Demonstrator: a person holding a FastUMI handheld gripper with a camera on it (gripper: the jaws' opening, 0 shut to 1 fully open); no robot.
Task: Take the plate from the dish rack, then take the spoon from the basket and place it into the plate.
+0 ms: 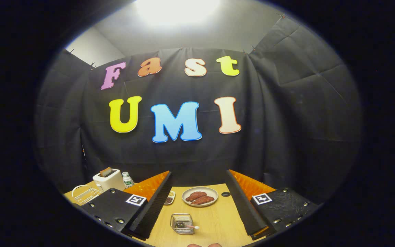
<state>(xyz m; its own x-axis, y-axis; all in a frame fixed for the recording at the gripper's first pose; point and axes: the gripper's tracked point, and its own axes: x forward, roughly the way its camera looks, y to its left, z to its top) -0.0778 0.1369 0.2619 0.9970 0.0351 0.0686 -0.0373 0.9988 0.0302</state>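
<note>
Gripper [197,216] is wide open above the table [214,219]. Wire basket [182,223] with the spoon [192,226] sits between the fingers, with bare wood all around it, and the plate [200,196] sits further back.

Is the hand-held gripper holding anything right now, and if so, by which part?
Nothing is held. The hand-held gripper is open, fingers wide apart above the table, with the wire basket and the plate lying between and ahead of them, untouched.

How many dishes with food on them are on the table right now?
2: a plate of reddish pieces beyond the open gripper, and a small dish half hidden behind one finger. Others may be hidden.
</note>
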